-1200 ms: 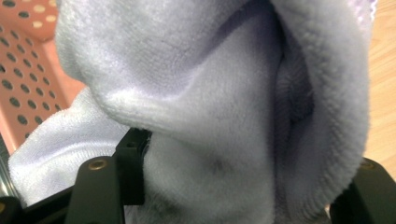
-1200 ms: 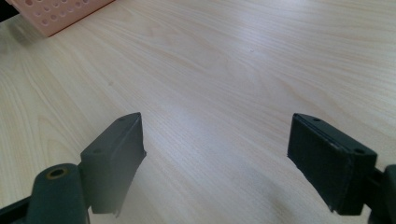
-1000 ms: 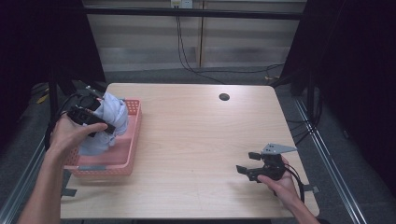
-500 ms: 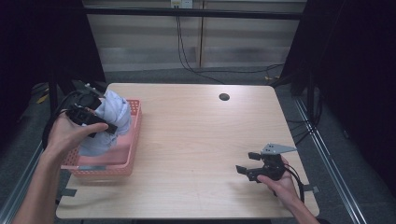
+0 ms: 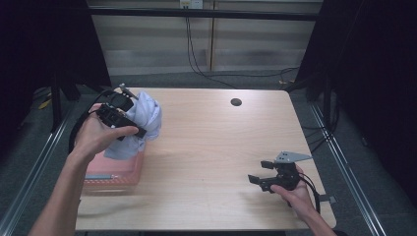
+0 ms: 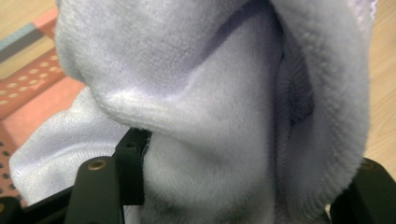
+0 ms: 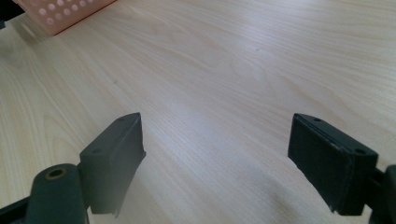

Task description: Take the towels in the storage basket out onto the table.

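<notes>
Now the left gripper, fingers clamped on the pale lilac fleece cloth, had lifted it above the pink perforated plastic basket; right gripper idled, fingers apart.

Pale cloth now higher above pink basket, in left tool.

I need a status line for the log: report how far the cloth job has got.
Done: the left tool has closed on the pale lilac cloth and raised most of it above the pink basket. In hand: the cloth hangs bunched from that tool, its lower end at the basket. Left: probably setting it on the bare table. The right tool waits open, low over the table.
</notes>
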The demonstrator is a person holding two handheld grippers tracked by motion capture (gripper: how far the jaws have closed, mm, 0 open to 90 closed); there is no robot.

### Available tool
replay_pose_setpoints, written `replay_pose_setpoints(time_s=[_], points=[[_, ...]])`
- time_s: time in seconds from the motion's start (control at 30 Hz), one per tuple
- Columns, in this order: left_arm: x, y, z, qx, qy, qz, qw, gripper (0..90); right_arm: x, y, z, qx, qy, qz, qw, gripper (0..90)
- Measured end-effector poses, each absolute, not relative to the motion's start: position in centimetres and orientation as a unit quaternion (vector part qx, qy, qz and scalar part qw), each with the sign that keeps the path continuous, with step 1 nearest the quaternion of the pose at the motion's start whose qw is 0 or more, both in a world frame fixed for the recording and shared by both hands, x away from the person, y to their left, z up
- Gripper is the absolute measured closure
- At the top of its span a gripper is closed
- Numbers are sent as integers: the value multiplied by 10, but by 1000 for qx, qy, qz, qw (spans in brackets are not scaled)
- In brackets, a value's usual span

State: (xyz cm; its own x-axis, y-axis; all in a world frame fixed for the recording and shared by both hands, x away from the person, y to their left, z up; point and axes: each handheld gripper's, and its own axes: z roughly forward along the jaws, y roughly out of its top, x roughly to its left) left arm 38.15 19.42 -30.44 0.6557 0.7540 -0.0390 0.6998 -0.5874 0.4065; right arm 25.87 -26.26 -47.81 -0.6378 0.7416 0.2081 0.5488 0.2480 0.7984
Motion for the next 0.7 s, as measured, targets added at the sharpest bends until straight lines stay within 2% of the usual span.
replay_pose_setpoints(time_s=[0.7], points=[[379, 88, -331, 927, 321, 39, 192, 352, 259, -264, -477, 412, 781, 456, 110, 181]])
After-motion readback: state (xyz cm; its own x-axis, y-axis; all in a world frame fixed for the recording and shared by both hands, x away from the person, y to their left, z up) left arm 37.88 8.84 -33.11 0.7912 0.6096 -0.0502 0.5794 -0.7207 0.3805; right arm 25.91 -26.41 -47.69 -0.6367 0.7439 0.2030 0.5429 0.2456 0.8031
